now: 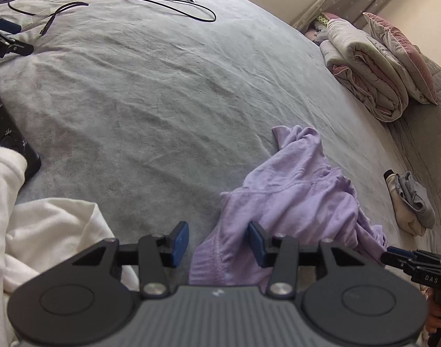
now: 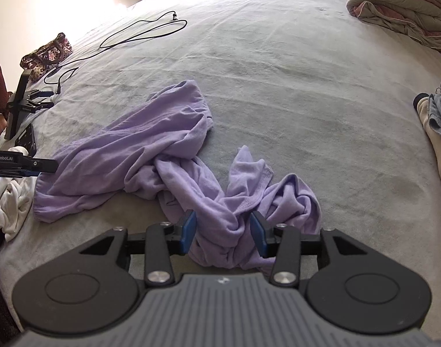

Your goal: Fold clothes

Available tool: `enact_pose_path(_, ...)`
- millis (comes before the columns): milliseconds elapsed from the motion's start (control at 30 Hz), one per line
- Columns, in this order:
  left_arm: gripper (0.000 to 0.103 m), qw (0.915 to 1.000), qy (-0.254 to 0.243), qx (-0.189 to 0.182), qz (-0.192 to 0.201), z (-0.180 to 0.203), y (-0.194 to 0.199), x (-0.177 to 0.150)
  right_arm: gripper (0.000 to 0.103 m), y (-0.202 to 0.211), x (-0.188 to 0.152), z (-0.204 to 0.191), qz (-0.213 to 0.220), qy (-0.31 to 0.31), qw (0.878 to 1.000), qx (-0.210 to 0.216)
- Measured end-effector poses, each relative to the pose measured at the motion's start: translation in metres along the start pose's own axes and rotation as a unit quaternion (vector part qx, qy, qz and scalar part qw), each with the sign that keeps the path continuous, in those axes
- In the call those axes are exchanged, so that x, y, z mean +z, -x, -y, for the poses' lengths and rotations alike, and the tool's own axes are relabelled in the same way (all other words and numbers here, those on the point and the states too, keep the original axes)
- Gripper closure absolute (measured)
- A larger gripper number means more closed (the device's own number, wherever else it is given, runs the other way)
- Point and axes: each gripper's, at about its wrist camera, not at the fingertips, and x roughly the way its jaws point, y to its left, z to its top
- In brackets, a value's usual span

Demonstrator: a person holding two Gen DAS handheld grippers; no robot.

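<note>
A crumpled lilac garment (image 1: 292,190) (image 2: 133,144) lies on the grey bed sheet (image 1: 162,86) (image 2: 278,86). My left gripper (image 1: 219,241) is open, low over the sheet, its right pad against the garment's near hem and its left pad over bare sheet. In the right wrist view the left gripper (image 2: 44,164) shows at the garment's left edge. My right gripper (image 2: 223,231) is open, with a twisted, bunched part of the garment lying between its blue pads (image 2: 188,228). In the left wrist view the right gripper (image 1: 394,256) touches the cloth's far right end.
White clothing (image 1: 47,231) (image 2: 12,202) is heaped at the near left. A spare gripper (image 2: 24,101), a dark case (image 1: 6,133), a floral pouch (image 2: 47,55) and a black cable (image 1: 151,0) lie at far left. A folded duvet (image 1: 365,72) and small folded items (image 2: 437,124) sit right.
</note>
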Motion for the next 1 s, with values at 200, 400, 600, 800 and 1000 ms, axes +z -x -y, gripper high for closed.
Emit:
enact_pose_path(200, 0.066, 1.0000, -0.002, 0.000, -0.002, 0.005, -0.015, 0.010, 0.057, -0.021, 0.029, -0.001, 0.015, -0.024, 0.999, 0.031)
enact_pose_path(400, 0.090, 0.9999, -0.011, -0.007, 0.007, 0.006, -0.011, 0.006, 0.057, -0.059, 0.056, 0.005, 0.017, -0.089, 0.993, 0.074)
enact_pose_path(600, 0.096, 0.9989, -0.036, -0.009, 0.026, 0.016, 0.001, 0.003, 0.096, -0.073, 0.058, 0.005, 0.010, -0.113, 0.991, 0.074)
enact_pose_path(800, 0.096, 0.9960, -0.071, -0.032, 0.044, 0.035, 0.025, -0.004, 0.098, -0.034, 0.049, 0.003, 0.047, -0.101, 0.992, 0.066)
enact_pose_path(1000, 0.099, 0.9893, -0.123, -0.062, 0.049, 0.065, 0.055, -0.030, 0.098, 0.013, 0.019, 0.001, 0.068, -0.080, 0.993, 0.048)
